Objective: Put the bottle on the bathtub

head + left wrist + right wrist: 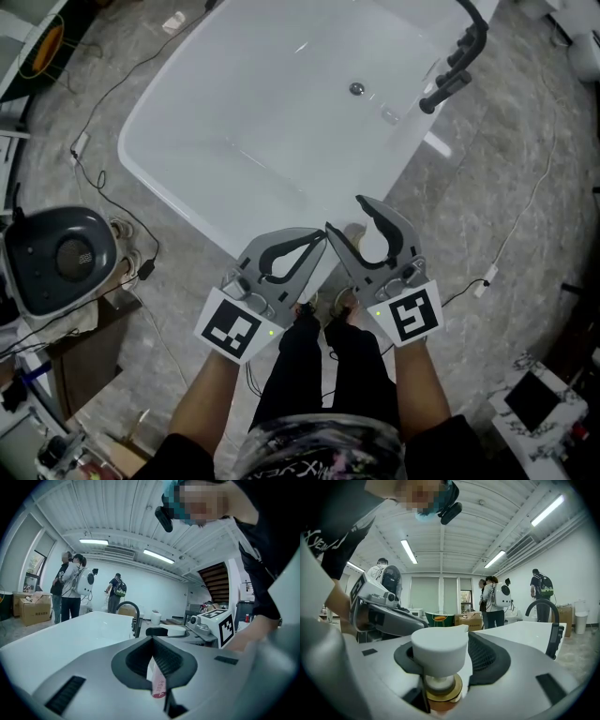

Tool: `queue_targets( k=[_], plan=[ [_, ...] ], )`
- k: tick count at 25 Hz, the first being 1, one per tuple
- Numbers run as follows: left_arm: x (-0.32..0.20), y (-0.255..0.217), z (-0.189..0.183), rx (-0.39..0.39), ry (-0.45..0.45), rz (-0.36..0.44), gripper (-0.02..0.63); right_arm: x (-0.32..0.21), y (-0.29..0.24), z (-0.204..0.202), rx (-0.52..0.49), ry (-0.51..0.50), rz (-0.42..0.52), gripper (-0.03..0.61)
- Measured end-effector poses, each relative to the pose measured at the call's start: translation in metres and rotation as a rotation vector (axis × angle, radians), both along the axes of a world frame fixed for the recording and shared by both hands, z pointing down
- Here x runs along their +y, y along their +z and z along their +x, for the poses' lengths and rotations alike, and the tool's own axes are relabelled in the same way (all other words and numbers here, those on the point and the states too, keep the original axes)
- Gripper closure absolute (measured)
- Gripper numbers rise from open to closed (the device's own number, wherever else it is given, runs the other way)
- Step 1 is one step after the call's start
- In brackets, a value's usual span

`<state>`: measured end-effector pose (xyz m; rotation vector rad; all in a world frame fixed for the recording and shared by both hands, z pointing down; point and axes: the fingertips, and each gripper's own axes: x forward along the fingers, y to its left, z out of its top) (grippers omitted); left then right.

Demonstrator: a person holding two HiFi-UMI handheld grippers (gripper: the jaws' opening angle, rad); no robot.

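The white bathtub [169, 178] fills the upper head view, with a black faucet [459, 56] on its far right rim. Both grippers hover just off its near rim. My right gripper [345, 216] is shut on a bottle with a white pump cap [439, 653] and gold collar [443, 691]; the bottle's body is hidden below the jaws. My left gripper [319, 237] has its jaws together, pinching a slim pink and white tube [158, 682]. In the left gripper view the right gripper [161, 631] sits close ahead, beside the tub [70, 634].
A grey round device [56, 253] stands on the floor at left, with cables [112, 187] trailing near the tub. The person's legs [319, 356] are below the grippers. Other people [70, 588] and cardboard boxes [35, 609] are in the background.
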<state>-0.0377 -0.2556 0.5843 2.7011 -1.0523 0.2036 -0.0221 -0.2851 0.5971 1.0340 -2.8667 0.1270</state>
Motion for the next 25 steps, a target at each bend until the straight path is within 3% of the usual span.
queue_targets(
  k=[7, 25],
  plan=[
    [-0.001, 0.000, -0.002, 0.003, -0.020, -0.015, 0.600, 0.003, 0.004, 0.002, 0.008, -0.009, -0.008, 0.318],
    [0.008, 0.000, 0.001, 0.001, -0.028, -0.021, 0.600, 0.013, 0.010, 0.006, 0.033, -0.010, -0.017, 0.248]
  ],
)
